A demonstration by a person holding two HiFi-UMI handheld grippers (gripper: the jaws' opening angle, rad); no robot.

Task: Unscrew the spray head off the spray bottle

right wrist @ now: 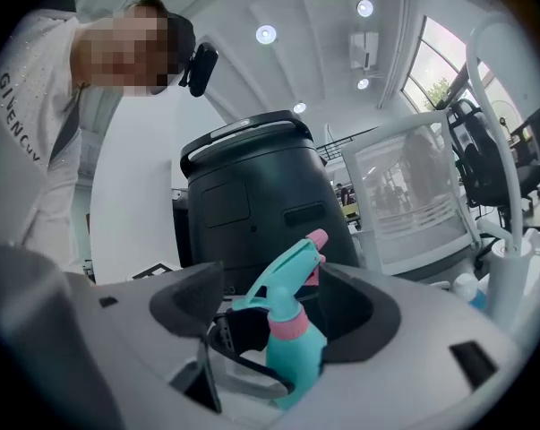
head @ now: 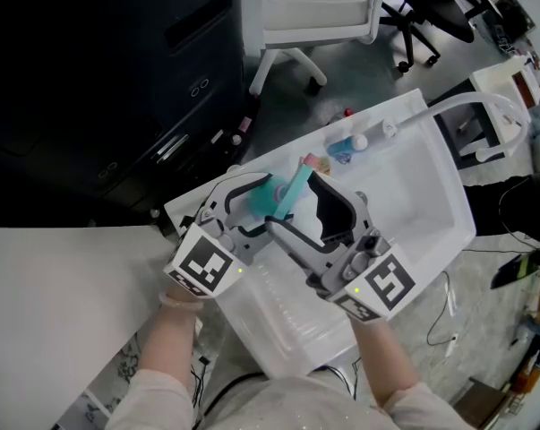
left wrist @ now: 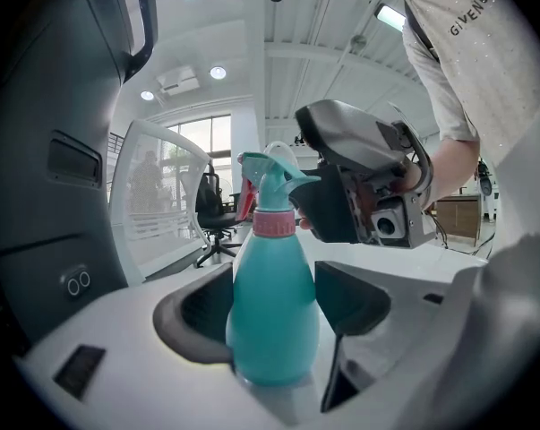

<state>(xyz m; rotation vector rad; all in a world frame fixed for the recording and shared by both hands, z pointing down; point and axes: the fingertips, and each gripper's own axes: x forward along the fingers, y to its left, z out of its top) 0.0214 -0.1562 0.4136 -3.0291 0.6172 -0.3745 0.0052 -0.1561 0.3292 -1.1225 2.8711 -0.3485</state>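
**Teal, pink-collared spray head (right wrist: 283, 280) sits inside the wide right tongs (right wrist: 277, 306)**

Near the white worktop's (head: 431, 204) left edge, the left tongs (left wrist: 271, 310) clamp the belly of the teal plastic spray bottle (left wrist: 274, 271), its long axis upright. The right tongs are nearer the head, jaws apart, not pressing it.

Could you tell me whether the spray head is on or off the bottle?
On: the spray head sits atop the bottle.

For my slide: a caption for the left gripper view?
Left hand-held gripper grips the teal spray bottle; right hand-held gripper hovers beside its spray head.
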